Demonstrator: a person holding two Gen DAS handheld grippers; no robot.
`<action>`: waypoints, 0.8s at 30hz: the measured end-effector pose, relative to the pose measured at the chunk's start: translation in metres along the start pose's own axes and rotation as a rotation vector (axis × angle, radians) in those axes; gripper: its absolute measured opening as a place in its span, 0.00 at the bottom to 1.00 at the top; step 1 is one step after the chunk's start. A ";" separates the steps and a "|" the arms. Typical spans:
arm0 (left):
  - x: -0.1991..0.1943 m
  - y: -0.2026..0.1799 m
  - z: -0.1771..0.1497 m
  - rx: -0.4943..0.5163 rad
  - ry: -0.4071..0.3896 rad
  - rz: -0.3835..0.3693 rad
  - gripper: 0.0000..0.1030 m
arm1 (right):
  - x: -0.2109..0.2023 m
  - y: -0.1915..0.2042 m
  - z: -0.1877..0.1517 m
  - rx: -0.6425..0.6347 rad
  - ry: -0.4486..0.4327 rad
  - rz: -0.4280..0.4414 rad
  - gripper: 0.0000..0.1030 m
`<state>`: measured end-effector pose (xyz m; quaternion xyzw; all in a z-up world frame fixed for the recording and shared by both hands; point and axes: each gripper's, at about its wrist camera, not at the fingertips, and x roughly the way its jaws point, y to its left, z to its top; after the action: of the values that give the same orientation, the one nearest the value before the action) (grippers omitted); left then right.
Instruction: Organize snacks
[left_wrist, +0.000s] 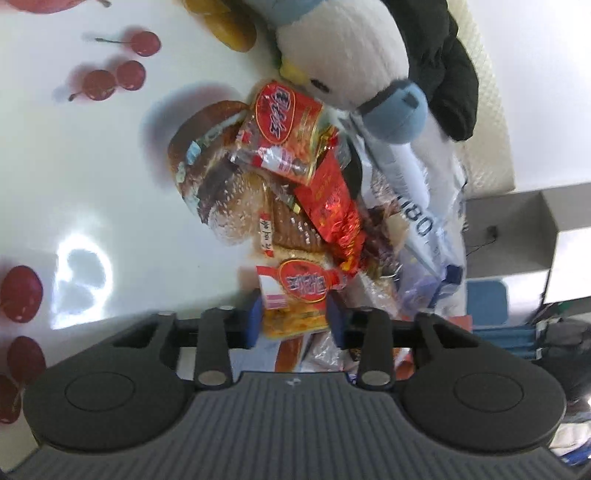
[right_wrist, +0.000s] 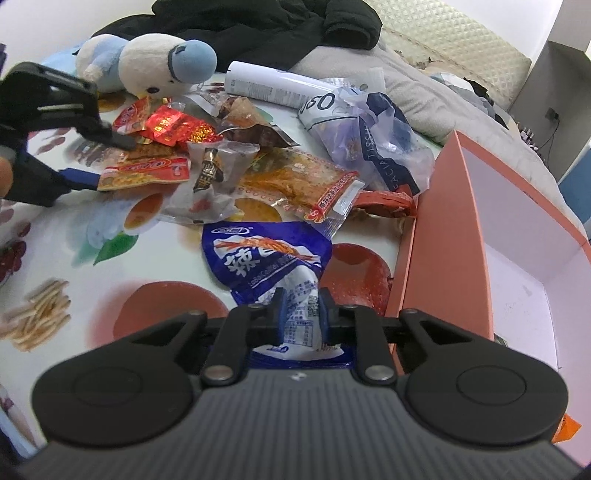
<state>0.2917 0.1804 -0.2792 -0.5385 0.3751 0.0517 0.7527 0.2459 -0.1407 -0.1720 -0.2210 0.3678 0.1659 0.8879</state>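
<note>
A table covered in a fruit-print cloth holds a loose heap of snack packets. The left gripper is clamped on a yellow and red snack packet, its 2 blue-padded fingers pressing the packet's sides at the near edge of the heap. In the right wrist view this gripper enters from 9 o'clock, holding the same yellow and red snack packet by its end.

The right gripper is closed on a blue snack bag with white lettering, pinching its crumpled lower end. The bag lies on the cloth at the near side of the heap.

At 3 o'clock from the blue bag stands an open orange box with a white inside, just beside the heap. Toward 12 o'clock lie more packets: a shiny red packet, an orange clear-wrapped packet and a clear plastic bag with dark print. A white and blue plush toy rests at 11 o'clock, with dark clothing behind it. A white tube lies near the toy. A small pile of pale stick snacks sits at 8 o'clock.
</note>
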 end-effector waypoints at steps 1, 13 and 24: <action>0.002 -0.003 -0.001 0.014 0.005 0.017 0.21 | 0.000 0.000 0.000 0.003 -0.001 0.003 0.20; -0.022 0.001 -0.025 0.101 0.025 0.037 0.01 | -0.014 0.004 -0.008 0.002 -0.006 0.015 0.17; -0.097 0.022 -0.080 0.178 0.081 0.047 0.01 | -0.055 0.021 -0.041 0.011 0.002 0.031 0.17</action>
<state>0.1710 0.1531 -0.2473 -0.4623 0.4210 0.0140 0.7803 0.1755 -0.1510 -0.1635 -0.2103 0.3728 0.1776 0.8861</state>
